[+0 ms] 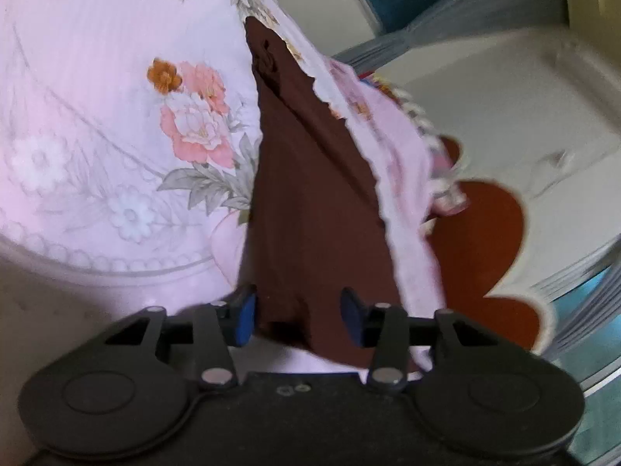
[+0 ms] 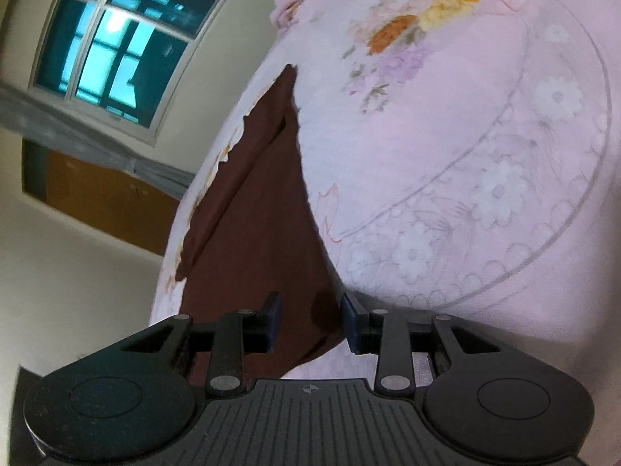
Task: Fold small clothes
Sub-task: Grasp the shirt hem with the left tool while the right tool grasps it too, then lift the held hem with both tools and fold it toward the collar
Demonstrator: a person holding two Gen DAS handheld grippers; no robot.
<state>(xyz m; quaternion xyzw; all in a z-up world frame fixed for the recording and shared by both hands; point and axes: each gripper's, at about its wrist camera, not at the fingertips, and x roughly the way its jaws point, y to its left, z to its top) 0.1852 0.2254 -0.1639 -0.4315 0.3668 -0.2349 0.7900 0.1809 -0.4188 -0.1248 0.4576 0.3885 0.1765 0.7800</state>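
A small dark brown garment [image 1: 306, 194] lies stretched out on a pink floral bedsheet [image 1: 97, 77]. In the left wrist view its near end lies between the fingers of my left gripper [image 1: 298, 320], which stand apart and open around the cloth. In the right wrist view the same brown garment [image 2: 256, 209] runs away from my right gripper [image 2: 310, 322], whose fingers stand apart with the cloth's near edge between them. Neither gripper pinches the cloth.
The sheet [image 2: 465, 155] covers a bed. In the left wrist view a white mat with a red heart shape [image 1: 485, 240] lies on the floor to the right. A window [image 2: 116, 50] and a wooden panel [image 2: 104, 202] are on the wall at left.
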